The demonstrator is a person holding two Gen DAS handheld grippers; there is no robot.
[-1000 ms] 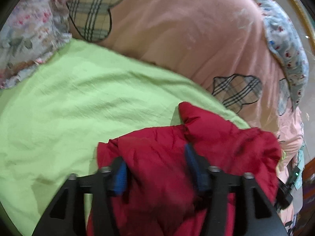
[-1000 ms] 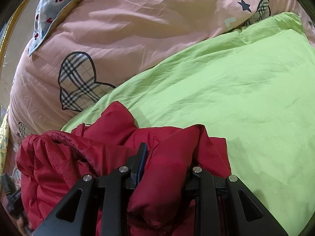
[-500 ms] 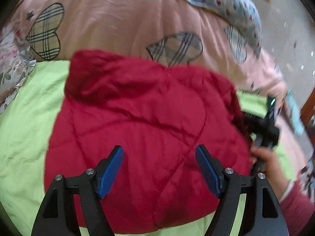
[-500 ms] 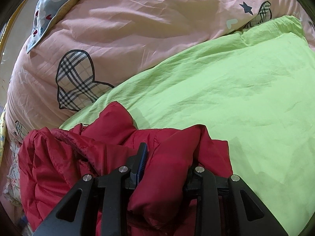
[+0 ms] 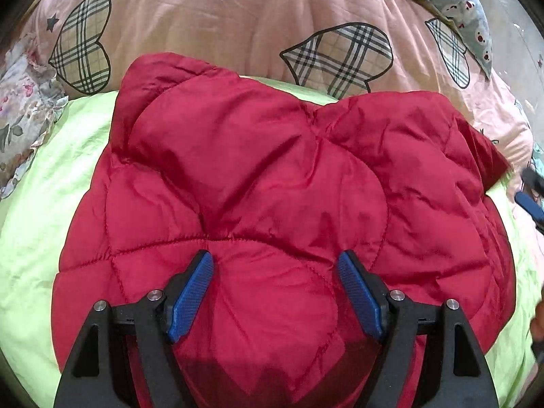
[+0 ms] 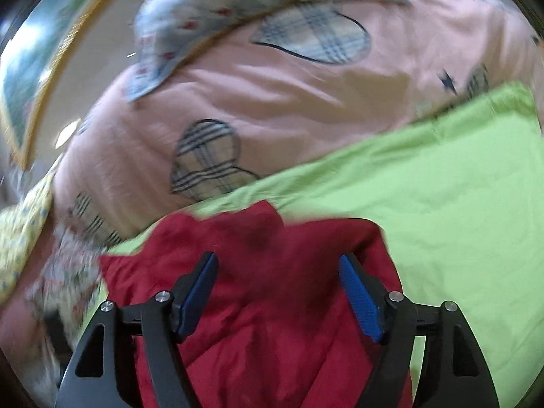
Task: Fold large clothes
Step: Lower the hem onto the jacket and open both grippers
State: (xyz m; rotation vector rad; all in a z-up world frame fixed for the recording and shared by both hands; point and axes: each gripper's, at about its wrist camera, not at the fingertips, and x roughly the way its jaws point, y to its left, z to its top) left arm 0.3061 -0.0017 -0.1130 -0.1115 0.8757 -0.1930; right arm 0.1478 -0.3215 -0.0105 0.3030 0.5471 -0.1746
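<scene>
A red quilted jacket [image 5: 255, 170] lies folded in a puffy bundle on the green sheet [image 5: 40, 238]. My left gripper [image 5: 275, 258] hovers over its near part, open, and its blue pads do not press the fabric. In the right wrist view, which is blurred by motion, my right gripper [image 6: 277, 258] is over the jacket's [image 6: 306, 340] edge. Its jaws are opening wide and the pads are clear of the cloth. A blue pad of the right gripper [image 5: 530, 200] shows at the right edge of the left wrist view.
Behind the green sheet [image 6: 459, 204] a pink duvet with plaid hearts [image 5: 221, 23] bulges up. A blue patterned pillow [image 5: 459, 10] lies on its far side, floral fabric [image 5: 20, 102] is at the left, and a gold-framed picture [image 6: 27, 68] hangs beyond.
The right gripper let go of the red fold it pinched and pulled up and away. The left gripper swung over the jacket, which now lies spread and folded under it.
</scene>
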